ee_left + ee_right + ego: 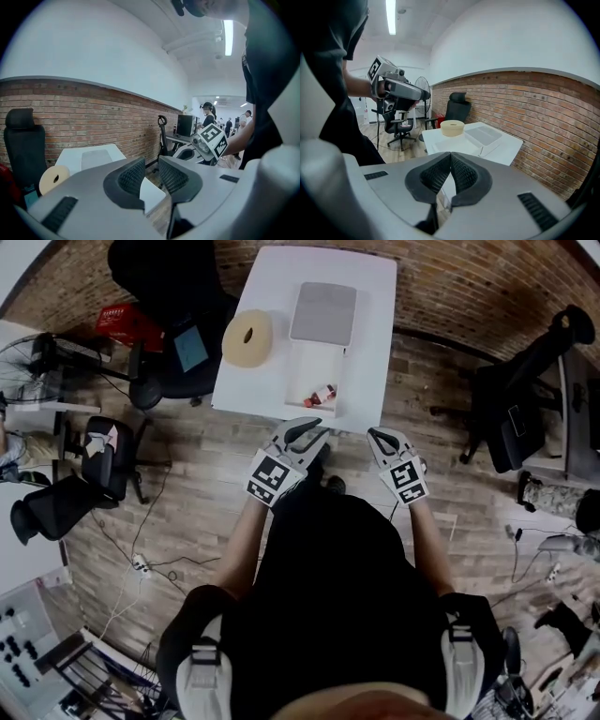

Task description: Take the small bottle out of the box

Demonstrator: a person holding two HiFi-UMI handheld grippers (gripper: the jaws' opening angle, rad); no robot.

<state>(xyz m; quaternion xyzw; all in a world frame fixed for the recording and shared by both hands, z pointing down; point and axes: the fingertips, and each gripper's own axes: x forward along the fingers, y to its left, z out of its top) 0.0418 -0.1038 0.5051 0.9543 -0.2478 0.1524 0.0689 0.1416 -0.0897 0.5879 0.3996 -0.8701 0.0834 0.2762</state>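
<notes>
A small bottle [324,394] with a red cap lies in the open white box [312,368] near the front edge of the white table [375,306]. The box's grey lid [323,312] lies flat behind it. My left gripper [305,430] hovers just short of the table's front edge, below the box, and its jaws [151,164] stand open with nothing between them. My right gripper [381,438] is beside it on the right, off the table's corner, and its jaws [450,157] are shut and empty. Neither gripper view shows the bottle.
A beige tape roll [247,337] sits on the table left of the box. Black office chairs [159,296] stand to the left and at the right [520,399]. A brick wall [543,126] runs behind the table. Cables lie on the wooden floor [187,484].
</notes>
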